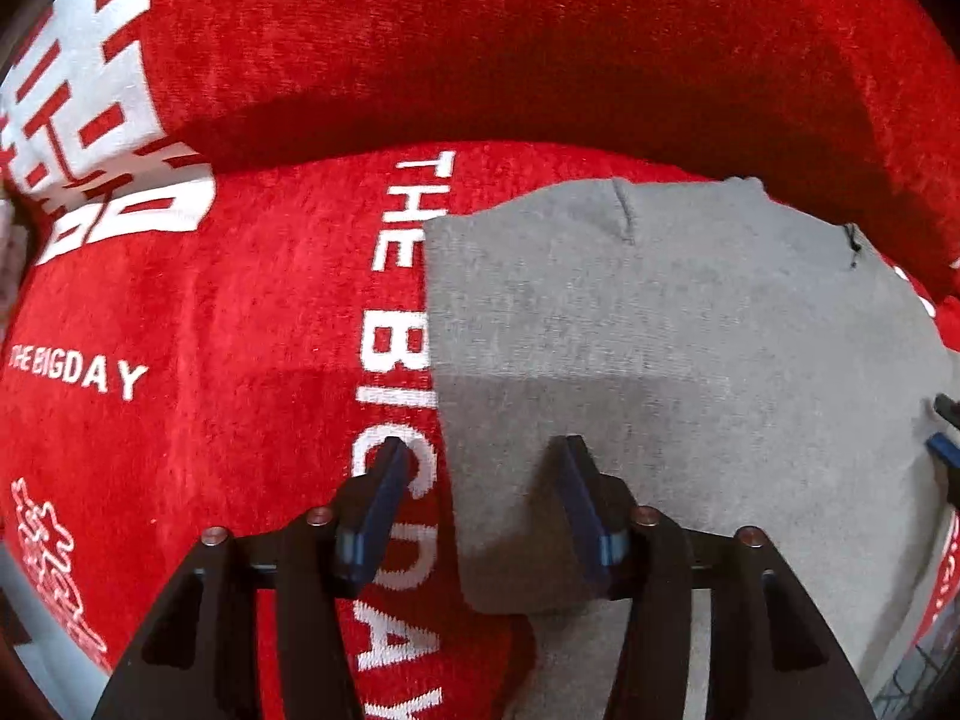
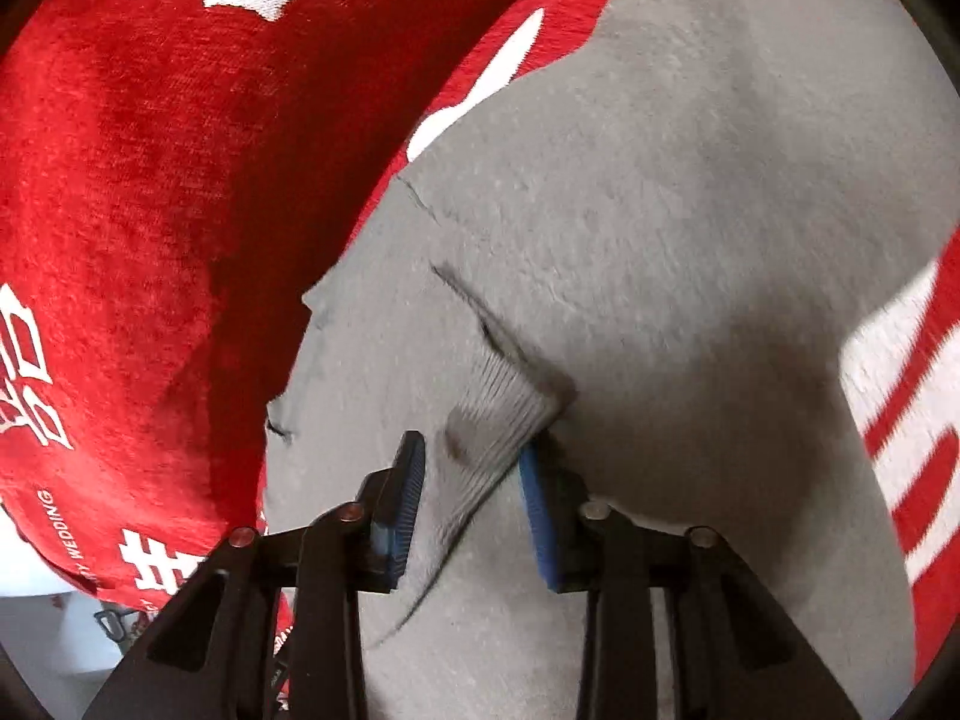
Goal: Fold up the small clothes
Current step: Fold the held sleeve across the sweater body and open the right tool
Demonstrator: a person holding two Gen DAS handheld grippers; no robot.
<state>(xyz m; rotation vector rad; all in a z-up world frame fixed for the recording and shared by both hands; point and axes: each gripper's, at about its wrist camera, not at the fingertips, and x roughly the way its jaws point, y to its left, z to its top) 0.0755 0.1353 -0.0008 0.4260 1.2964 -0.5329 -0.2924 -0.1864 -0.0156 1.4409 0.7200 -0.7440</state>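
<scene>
Left of the grey garment (image 1: 690, 324) the red blanket (image 1: 210, 312) lies flat and bare, open for a pass. Behind, a raised red fold (image 1: 540, 60) walls it off. A ribbed cuff (image 2: 498, 420) sits between the right hand-held gripper (image 2: 474, 468) fingers.

In my left wrist view, the garment (image 1: 690, 330) is lying on the blanket (image 1: 210, 312), filling the centre and right of the frame. In my right wrist view, its ribbed cuff (image 2: 498, 414) is sitting between my right gripper's (image 2: 474, 450) fingers, lower centre.
</scene>
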